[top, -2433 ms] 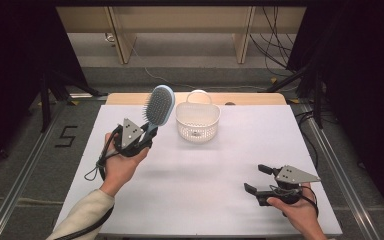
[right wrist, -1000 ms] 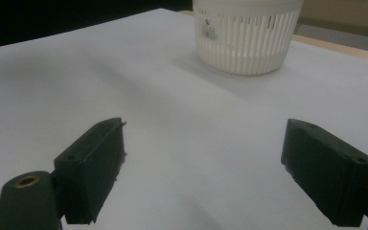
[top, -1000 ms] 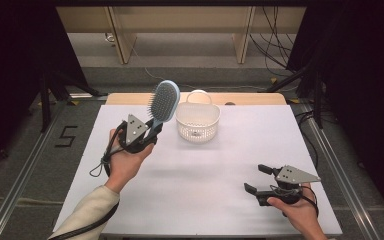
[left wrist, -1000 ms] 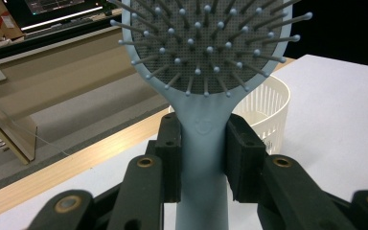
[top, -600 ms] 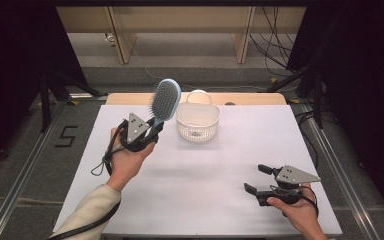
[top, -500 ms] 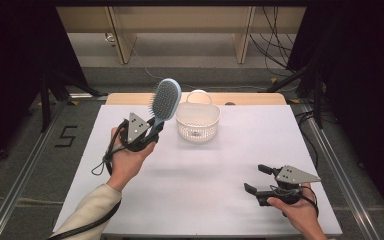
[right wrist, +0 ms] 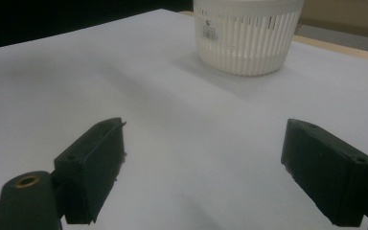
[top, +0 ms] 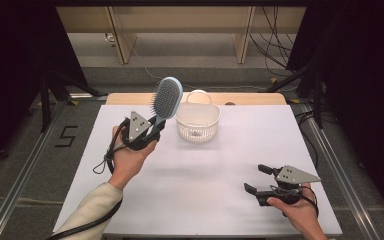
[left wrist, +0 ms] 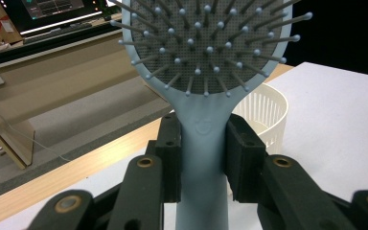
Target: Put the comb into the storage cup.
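White surface (top: 205, 190) carries a white slotted basket (top: 197, 121) at its far middle. Left forearm comes in from the bottom left in a pale sleeve, hand raised above the surface left of the basket; the left gripper (top: 152, 132) points up and away. Its jaws are clenched on the handle of a pale blue hairbrush (top: 166, 98), pads pressing both sides of the neck just below the head (clear in the left gripper view (left wrist: 203, 143)). Brush long axis runs near upright, tilted slightly right toward the basket; head up, handle down, bristles (left wrist: 206, 38) face the person. Brush head sits just left of the basket's rim, in the air. Right hand rests low at the near right corner, right gripper (top: 260, 178) level, pointing left across the surface, jaws released and wide apart, nothing between them.
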{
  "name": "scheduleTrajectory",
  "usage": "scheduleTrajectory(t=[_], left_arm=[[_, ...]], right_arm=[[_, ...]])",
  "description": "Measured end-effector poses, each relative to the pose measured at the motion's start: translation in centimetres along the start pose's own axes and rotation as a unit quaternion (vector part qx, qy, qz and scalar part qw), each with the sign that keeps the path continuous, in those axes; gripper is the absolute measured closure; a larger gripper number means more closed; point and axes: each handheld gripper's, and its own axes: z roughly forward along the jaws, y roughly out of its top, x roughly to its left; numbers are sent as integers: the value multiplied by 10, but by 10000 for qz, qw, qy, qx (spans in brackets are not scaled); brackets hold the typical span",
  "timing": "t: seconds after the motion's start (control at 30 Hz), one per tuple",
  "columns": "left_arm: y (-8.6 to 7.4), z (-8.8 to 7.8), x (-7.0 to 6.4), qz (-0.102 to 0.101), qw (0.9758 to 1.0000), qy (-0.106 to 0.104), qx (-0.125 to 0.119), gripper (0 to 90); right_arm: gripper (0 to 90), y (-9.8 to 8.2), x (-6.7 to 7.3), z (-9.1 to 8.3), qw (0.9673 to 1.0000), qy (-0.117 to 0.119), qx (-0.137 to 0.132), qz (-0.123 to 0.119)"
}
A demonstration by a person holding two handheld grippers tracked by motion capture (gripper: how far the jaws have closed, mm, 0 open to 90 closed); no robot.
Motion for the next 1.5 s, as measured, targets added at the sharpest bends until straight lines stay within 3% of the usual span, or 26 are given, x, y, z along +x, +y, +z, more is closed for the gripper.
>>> scheduleTrajectory(t=[1.5], left_arm=[[12, 8, -1, -47, 9999, -34, -130, 700]], right_arm=[[158, 0, 0, 0, 10000, 8, -1, 11]])
